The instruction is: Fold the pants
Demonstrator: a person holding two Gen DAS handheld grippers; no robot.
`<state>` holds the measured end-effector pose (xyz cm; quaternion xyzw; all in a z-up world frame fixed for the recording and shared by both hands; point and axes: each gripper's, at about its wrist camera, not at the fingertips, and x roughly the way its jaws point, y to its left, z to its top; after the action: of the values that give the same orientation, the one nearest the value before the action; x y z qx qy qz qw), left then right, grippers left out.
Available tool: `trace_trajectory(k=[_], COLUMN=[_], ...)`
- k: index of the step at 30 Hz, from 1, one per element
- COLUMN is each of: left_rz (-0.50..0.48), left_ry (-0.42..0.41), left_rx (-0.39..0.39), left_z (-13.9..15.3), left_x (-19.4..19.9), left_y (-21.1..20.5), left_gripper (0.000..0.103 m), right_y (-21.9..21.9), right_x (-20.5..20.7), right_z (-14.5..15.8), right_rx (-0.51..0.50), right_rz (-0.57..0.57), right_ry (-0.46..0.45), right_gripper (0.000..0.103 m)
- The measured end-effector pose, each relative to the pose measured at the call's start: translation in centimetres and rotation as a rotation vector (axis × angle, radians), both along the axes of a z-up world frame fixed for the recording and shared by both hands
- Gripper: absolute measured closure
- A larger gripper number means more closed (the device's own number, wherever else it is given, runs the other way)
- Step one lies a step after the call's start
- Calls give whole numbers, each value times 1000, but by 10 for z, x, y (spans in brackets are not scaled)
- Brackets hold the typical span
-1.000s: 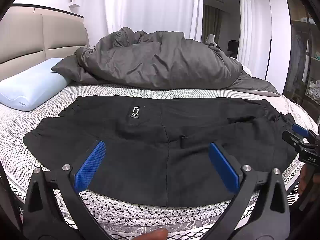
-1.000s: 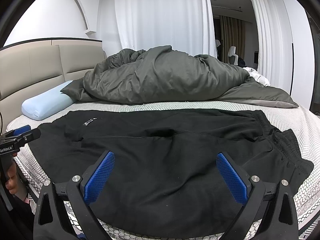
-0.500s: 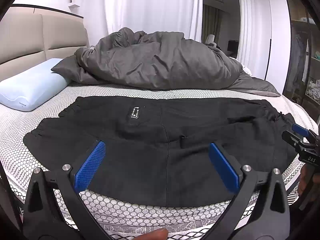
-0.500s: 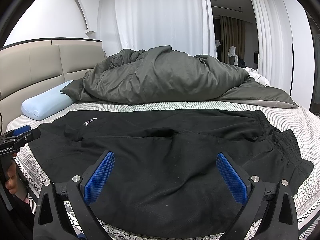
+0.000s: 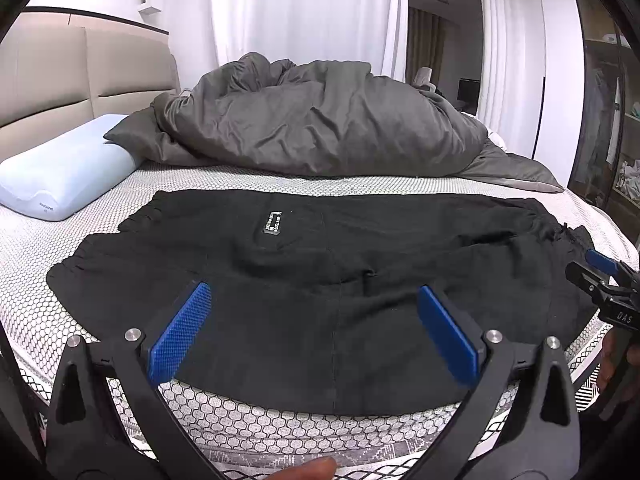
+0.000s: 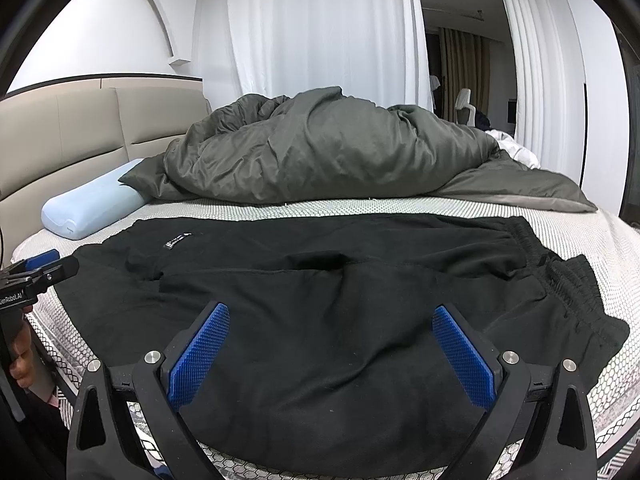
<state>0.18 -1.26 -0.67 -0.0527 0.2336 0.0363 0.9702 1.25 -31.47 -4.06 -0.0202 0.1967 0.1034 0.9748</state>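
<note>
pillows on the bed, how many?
1: a pale blue pillow at the left by the headboard, partly tucked under the grey duvet. More may be hidden beneath it.

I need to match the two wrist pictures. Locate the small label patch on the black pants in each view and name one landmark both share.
Left wrist: the label patch sits just left of centre, on the far half of the black pants.
Right wrist: the label patch lies far left, near the pants' far edge.
Shared landmark: the light blue pillow, at left beside the grey duvet.
</note>
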Motion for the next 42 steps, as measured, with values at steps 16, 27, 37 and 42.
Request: trace_trajectory(k=[16,27,37,42], left_rz=[58,-64,-12,17], left_ry=[45,125,281,336], left_rx=[-48,81,92,68], left_z=[-5,-20,-51,-62], left_x=[4,24,66,81], left_y=[29,-17,-36,-34], left_gripper=[1,0,1,1], right_y=[-112,-248,-269,-275], right_x=[20,34,34,18], right_z=[24,-17,-14,-25], right_rx=[77,235,264,271], right_rz=[-196,-348,-364,-391], right_ry=[81,312,281,328], right_gripper=[0,2,88,81])
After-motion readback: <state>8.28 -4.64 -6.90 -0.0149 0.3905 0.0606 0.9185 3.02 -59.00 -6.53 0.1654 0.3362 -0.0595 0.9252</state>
